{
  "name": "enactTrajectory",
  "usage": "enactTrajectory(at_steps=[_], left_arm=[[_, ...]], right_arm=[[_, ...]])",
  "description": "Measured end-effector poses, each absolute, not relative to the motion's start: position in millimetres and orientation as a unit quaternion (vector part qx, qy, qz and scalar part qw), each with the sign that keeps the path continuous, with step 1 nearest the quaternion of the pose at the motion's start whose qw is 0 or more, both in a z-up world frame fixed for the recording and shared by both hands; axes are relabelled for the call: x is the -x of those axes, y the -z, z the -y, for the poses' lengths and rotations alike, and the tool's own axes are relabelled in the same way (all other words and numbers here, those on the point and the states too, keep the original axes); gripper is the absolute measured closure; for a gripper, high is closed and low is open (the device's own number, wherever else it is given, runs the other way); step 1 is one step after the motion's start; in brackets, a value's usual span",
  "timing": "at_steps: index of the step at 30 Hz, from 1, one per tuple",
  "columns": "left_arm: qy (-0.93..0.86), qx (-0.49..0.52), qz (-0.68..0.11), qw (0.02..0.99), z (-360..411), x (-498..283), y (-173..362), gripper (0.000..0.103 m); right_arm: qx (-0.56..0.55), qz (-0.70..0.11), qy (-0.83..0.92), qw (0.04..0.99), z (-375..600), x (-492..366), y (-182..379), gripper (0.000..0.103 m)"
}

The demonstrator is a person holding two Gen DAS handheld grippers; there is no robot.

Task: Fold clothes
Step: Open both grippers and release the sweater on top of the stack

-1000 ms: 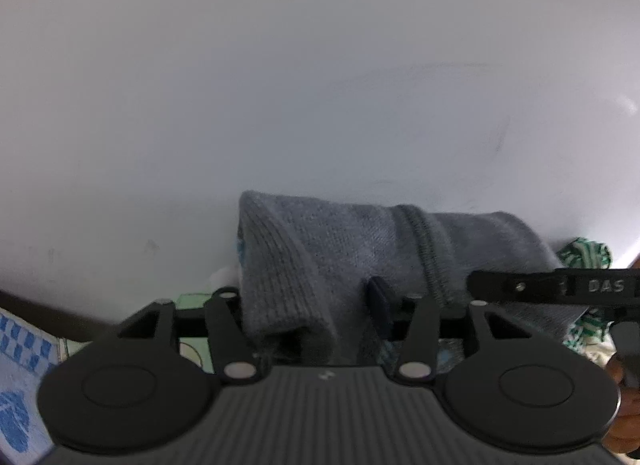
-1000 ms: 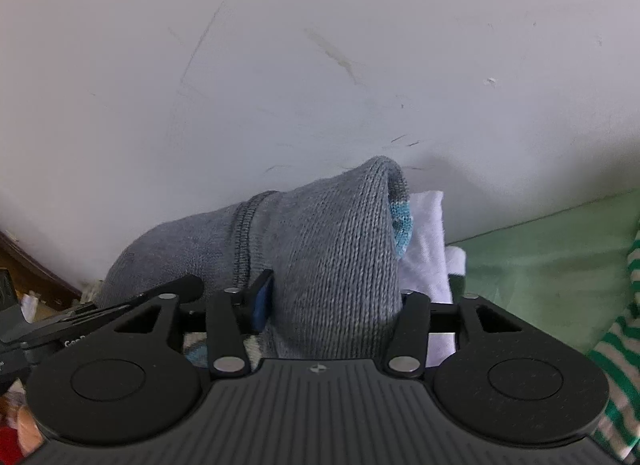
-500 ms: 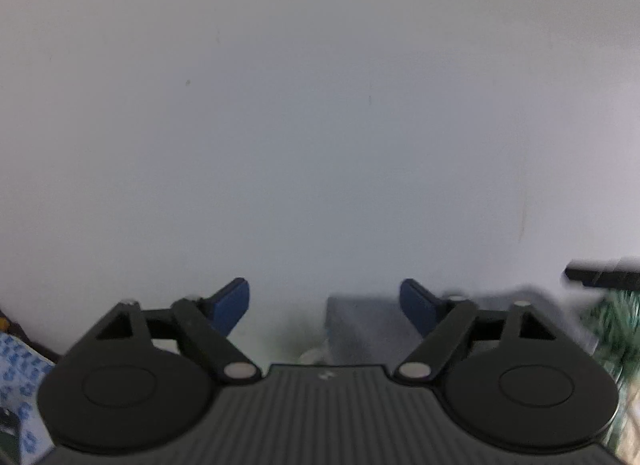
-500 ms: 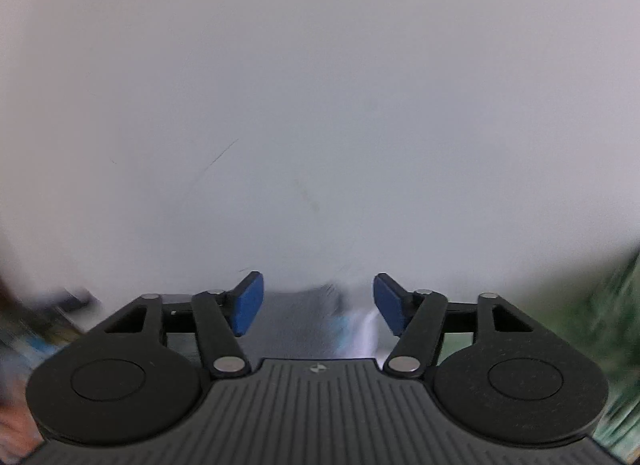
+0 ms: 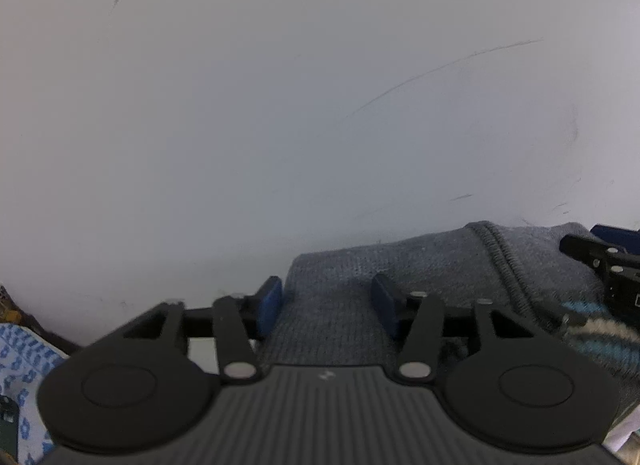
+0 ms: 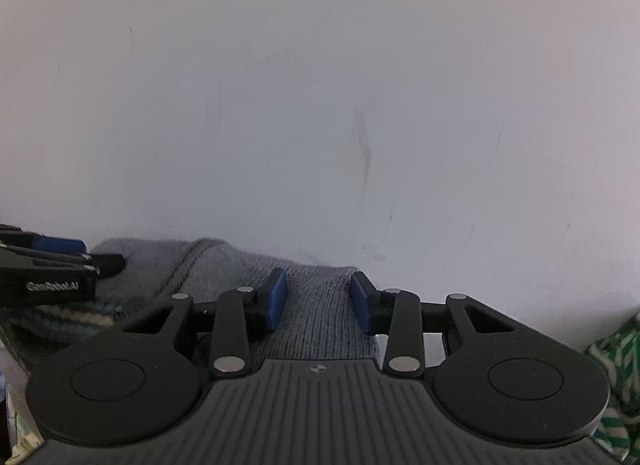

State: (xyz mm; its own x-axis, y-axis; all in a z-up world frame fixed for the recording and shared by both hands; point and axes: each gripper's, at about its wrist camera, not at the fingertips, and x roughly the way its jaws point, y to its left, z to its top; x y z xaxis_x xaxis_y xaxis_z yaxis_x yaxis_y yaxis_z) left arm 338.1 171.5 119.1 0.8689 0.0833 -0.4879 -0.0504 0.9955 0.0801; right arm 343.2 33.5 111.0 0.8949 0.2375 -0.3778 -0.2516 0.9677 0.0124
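A grey knit sweater (image 5: 440,265) lies in a folded bundle against a white wall; it also shows in the right wrist view (image 6: 316,305). My left gripper (image 5: 326,301) has its blue pads apart with the sweater's left end between them. My right gripper (image 6: 318,301) has its blue pads apart around the sweater's right end. Whether the pads press the cloth I cannot tell. Each gripper shows at the edge of the other's view, the right one (image 5: 600,261) and the left one (image 6: 60,265).
The white wall (image 5: 320,105) fills most of both views. A blue-and-white patterned cloth (image 5: 20,365) lies at the lower left. A green-and-white striped garment (image 6: 616,353) lies at the lower right. A striped blue and cream cloth (image 5: 600,337) lies under the sweater.
A second ago both grippers were shut on the raised sweater. They let go and opened wide; now both have come back down with the pads around its two ends.
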Motion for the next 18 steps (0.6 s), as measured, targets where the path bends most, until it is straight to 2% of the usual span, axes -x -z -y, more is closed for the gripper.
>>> enactTrajectory(at_steps=[10, 16, 17, 18], left_arm=[[-0.019, -0.005, -0.222, 0.975, -172.7, -324.3, -89.6, 0.047], [-0.028, -0.045, -0.232, 0.971, -157.7, -325.9, -94.9, 0.047], [-0.031, -0.051, -0.235, 0.97, -155.0, -326.5, -98.5, 0.046], [-0.037, -0.056, -0.236, 0.969, -152.0, -325.2, -103.7, 0.04]], right_arm=[[-0.015, -0.167, -0.117, 0.979, -52.4, -329.8, -83.4, 0.062], [-0.012, -0.177, -0.116, 0.977, -67.5, -326.5, -92.4, 0.062], [-0.011, -0.185, -0.117, 0.976, -69.6, -327.0, -98.7, 0.061], [-0.009, -0.193, -0.117, 0.974, -71.7, -327.5, -105.0, 0.061]])
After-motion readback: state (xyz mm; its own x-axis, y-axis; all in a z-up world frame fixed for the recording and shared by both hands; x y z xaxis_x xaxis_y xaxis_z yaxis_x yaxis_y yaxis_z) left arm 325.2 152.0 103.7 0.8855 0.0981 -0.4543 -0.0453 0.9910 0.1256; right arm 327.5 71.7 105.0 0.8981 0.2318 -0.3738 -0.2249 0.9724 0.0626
